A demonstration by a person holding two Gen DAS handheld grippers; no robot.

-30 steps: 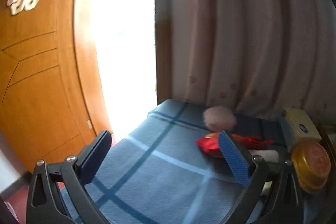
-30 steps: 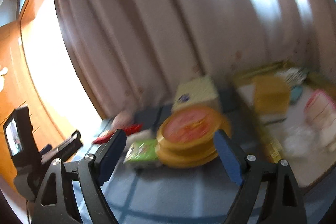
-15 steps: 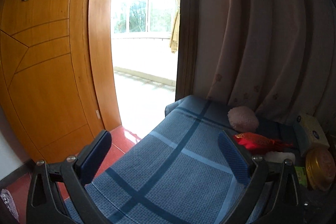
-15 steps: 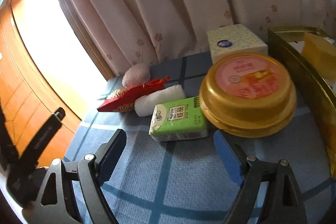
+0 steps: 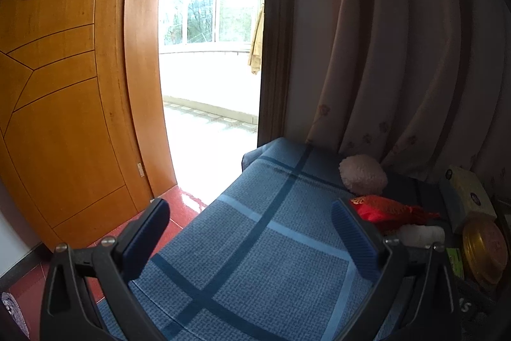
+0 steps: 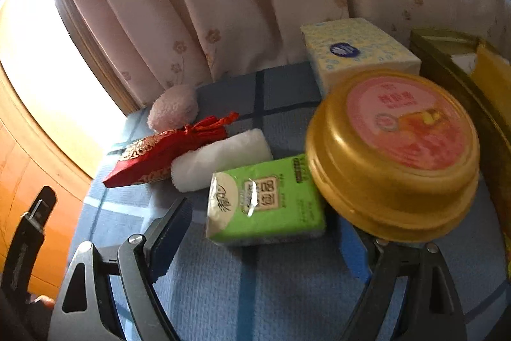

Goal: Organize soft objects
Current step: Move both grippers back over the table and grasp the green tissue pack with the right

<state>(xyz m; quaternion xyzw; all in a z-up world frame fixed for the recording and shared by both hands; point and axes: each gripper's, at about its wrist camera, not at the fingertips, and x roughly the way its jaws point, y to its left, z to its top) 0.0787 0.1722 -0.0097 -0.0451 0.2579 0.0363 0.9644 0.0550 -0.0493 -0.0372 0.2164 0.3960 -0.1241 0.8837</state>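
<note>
I am reading this as the approach step, with nothing picked up yet. My left gripper (image 5: 249, 232) is hovering released, jaws spread wide and holding nothing, over the bare near-left part of the blue plaid cloth-covered table (image 5: 255, 261), pointing toward the open wooden door (image 5: 64, 101) and the table's far-left corner.

Going from left to right across the table, I am seeing the soft items clustered toward the far edge by the pale flowered curtain (image 6: 223, 5): the fluffy pink plush ball (image 6: 174, 107) nearest the far-left corner, the red embroidered drawstring pouch (image 6: 166, 149) just in front of it, the white rolled towel (image 6: 220, 158) touching the pouch, then the green plastic tissue pack (image 6: 265, 200) beside the towel. Further right, the round gold tin with a pink lid (image 6: 396, 149) is overlapping the pack's right end, with the pale yellow-and-blue tissue box (image 6: 357, 53) behind it.

My right gripper (image 6: 265, 242) is also released, 2 jaws parted and low, lined up on the green pack. The next move, I judge, is calling for a short advance so the jaws straddle the pack without catching the tin.
</note>
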